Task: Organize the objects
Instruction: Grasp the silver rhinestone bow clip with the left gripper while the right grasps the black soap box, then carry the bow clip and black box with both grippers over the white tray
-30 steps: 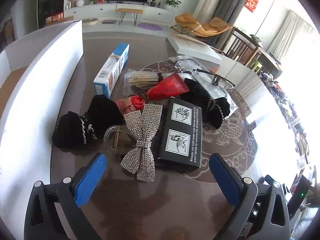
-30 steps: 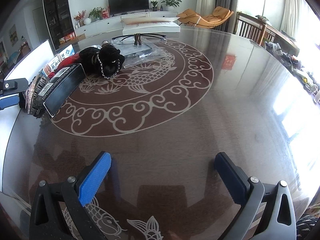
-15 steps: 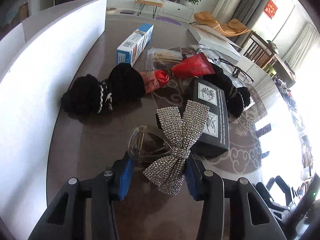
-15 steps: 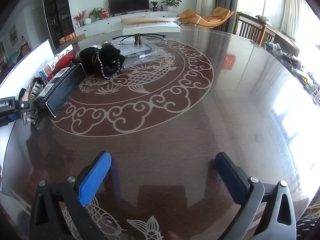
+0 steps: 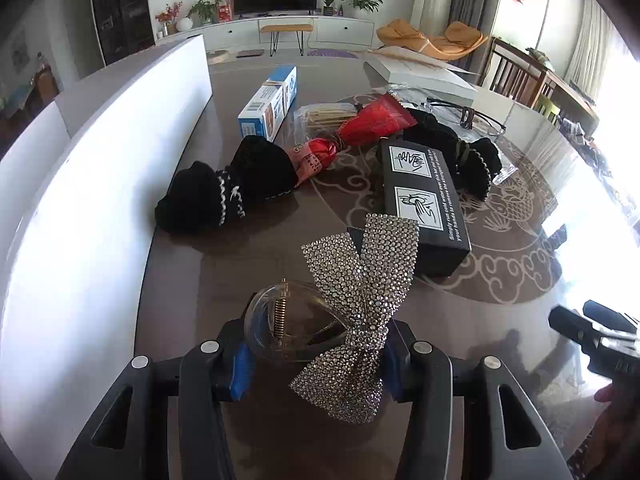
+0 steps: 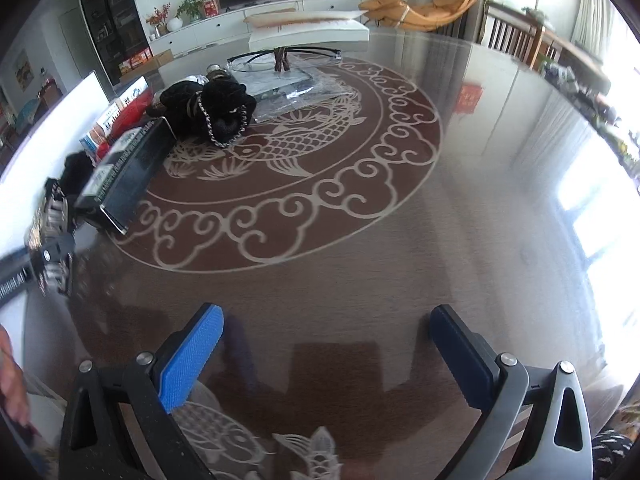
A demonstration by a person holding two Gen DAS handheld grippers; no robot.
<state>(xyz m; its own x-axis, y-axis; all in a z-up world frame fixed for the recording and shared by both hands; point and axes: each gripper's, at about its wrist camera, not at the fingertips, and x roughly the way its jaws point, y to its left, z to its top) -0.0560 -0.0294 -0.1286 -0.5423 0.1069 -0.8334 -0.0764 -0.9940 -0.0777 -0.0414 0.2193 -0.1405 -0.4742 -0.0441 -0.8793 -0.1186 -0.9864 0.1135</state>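
A rhinestone bow hair clip (image 5: 360, 300) with a clear plastic claw (image 5: 288, 324) sits between the blue pads (image 5: 241, 368) of my left gripper (image 5: 318, 360). The pads press on its sides and the jaws are opening slightly. The clip is close to the front corner of a black box (image 5: 424, 200). In the right wrist view the same clip (image 6: 50, 216) shows blurred at the left edge. My right gripper (image 6: 326, 328) hangs open over the bare table (image 6: 400, 264), with nothing between its fingers.
Behind the clip lie a black knitted hair bow (image 5: 224, 192), a red packet (image 5: 372, 124), a bag of sticks (image 5: 320, 114), a blue and white carton (image 5: 272, 100), a second black hair piece (image 5: 452, 148) and glasses (image 5: 464, 114). A white panel (image 5: 100, 160) walls the left side.
My left gripper went from wide open to closed around the bow clip, moving in on it. The clip now stands tilted up between the pads. The right gripper hardly moved.
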